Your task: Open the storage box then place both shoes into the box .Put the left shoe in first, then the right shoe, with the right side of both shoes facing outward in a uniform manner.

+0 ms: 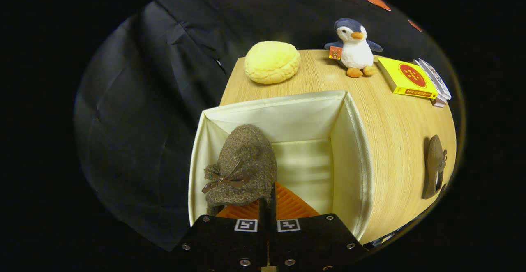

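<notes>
Gripper [269,206] low centre, orange fingers [294,206] pressed together w/ the brown shoe [242,165] heel pinched btwn them, shoe hanging in the open cream storage box [357,157] at its left wall. Second shoe [434,167] lies far right on table [394,128], well apart from box.

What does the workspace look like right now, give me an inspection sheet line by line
Surface: wooden table, bare between items.
Job's things: open cream box; one brown shoe inside it, against its left wall; second shoe on the table right of the box.
Clutter: yellow cushion, toy penguin, yellow book on other books, all beyond the box.
Grippers: gripper over the box, jaws closed together beside the shoe, whether they pinch it cannot be told.
Cables: nothing seen.
Surroundings: black cloth wall.
</notes>
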